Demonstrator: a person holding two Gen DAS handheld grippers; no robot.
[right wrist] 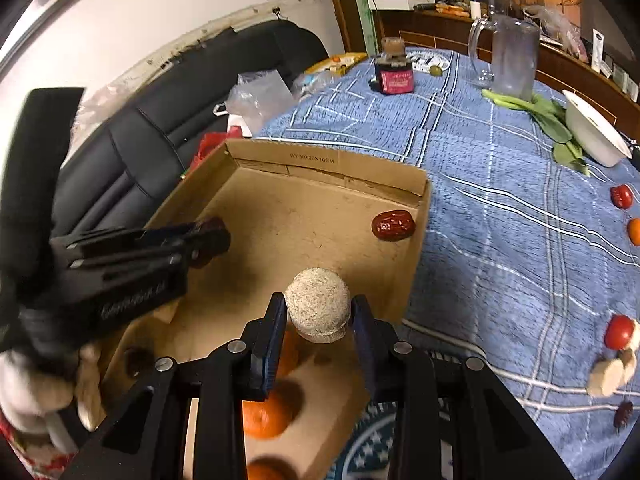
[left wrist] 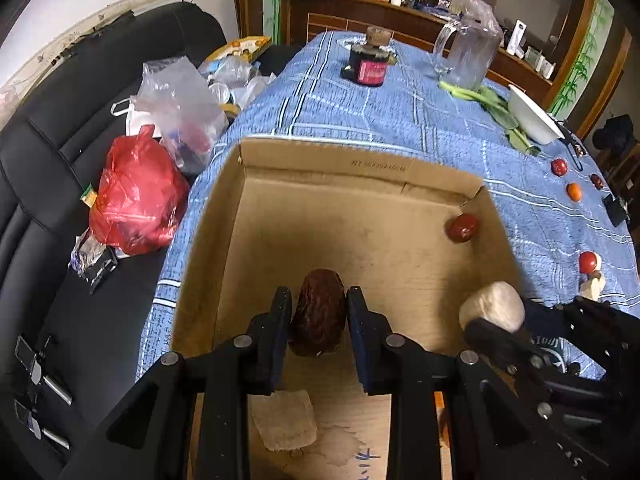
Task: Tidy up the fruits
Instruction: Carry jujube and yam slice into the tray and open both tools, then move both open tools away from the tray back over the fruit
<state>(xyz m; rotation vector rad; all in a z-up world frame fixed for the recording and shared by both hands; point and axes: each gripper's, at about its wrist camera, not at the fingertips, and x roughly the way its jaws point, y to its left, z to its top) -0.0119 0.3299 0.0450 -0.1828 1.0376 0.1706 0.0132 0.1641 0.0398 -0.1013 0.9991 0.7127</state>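
Left tongs [left wrist: 318, 320] clamp date [left wrist: 318, 312]; right tongs [right wrist: 319, 320] clamp cork ball [right wrist: 319, 308].

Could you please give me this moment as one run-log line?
left gripper: shut on brown date | right gripper: shut on pale ball | both over cardboard box

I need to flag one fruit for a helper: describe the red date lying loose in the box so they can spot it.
Start at the open brown cardboard box on the blue plaid tablecloth. In its far right corner lies a small wrinkled glossy red date. Unlike the darker date and pale round piece, no fingers hold it.
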